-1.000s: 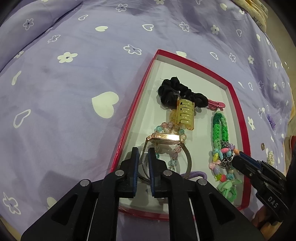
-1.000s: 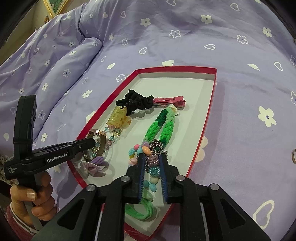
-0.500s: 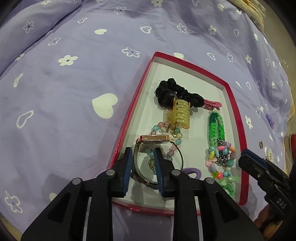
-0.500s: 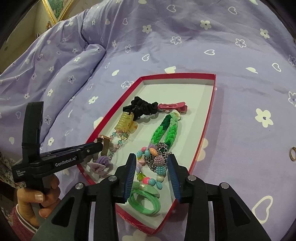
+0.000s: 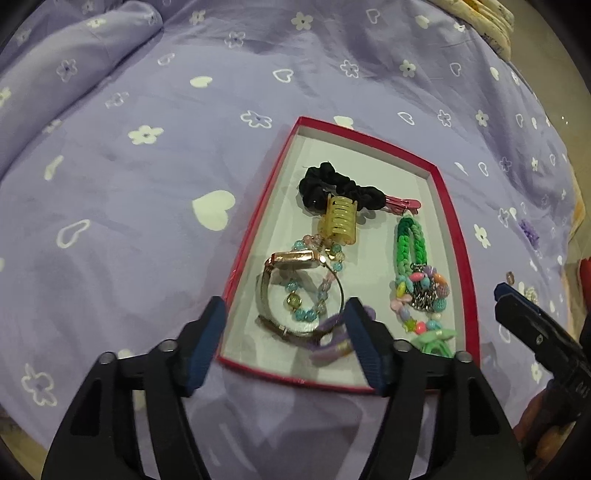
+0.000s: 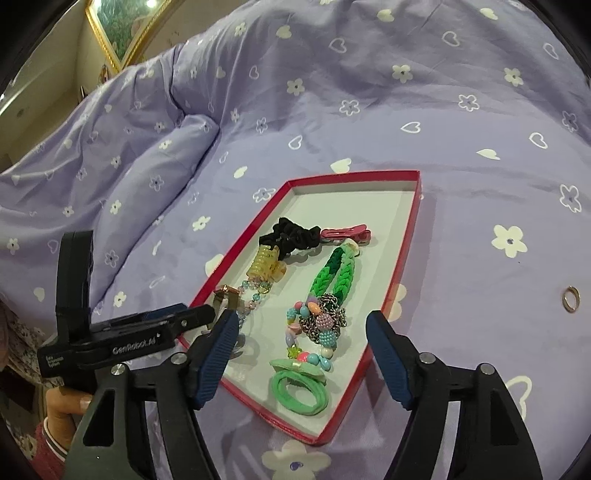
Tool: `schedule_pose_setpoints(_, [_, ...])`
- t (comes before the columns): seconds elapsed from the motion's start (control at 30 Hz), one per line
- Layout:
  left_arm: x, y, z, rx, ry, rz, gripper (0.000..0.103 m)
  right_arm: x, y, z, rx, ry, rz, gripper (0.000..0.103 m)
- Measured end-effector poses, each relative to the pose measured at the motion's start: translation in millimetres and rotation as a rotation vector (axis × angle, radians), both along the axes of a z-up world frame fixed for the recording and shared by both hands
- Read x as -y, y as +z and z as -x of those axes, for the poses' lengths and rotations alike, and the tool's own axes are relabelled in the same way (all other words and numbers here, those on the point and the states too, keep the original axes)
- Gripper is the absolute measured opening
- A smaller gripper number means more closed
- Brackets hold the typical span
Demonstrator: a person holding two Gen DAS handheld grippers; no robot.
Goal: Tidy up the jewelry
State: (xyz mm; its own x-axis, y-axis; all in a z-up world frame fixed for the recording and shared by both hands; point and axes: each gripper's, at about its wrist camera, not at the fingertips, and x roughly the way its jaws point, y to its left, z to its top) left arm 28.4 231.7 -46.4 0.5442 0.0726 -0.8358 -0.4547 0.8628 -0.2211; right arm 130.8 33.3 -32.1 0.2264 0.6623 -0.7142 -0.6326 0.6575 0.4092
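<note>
Purple bedspread (image 5: 147,192) supports a red tray (image 5: 460,266) of jewelry. Left gripper (image 5: 282,347) and right gripper (image 6: 301,354): both spread wide, empty, above the watch (image 5: 291,258) and bead bracelet (image 6: 317,325).

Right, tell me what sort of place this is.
Most likely a bedroom: the red tray of hair ties and bracelets sits on a soft lilac bedspread printed with hearts and flowers, bunched like a duvet, and a gilt-framed picture hangs on the wall behind.
</note>
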Motion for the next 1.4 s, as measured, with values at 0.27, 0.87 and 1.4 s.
schedule_pose_setpoints(0.27, [11.5, 16.0, 33.8, 0.072, 0.025, -0.004, 0.085, 21.2, 3.1, 13.8, -0.015, -0.025, -0.054, 0.076])
schedule_pose_setpoints(0.87, [37.5, 24.6, 96.2, 0.125, 0.046, -0.061, 0.093, 51.3, 14.1, 66.3, 0.071, -0.032, -0.088, 0.088])
schedule_pose_setpoints(1.4, [67.8, 84.6, 100.5, 0.255, 0.039, -0.371, 0.103, 58.2, 90.2, 88.9, 0.406, -0.001, -0.017, 0.103])
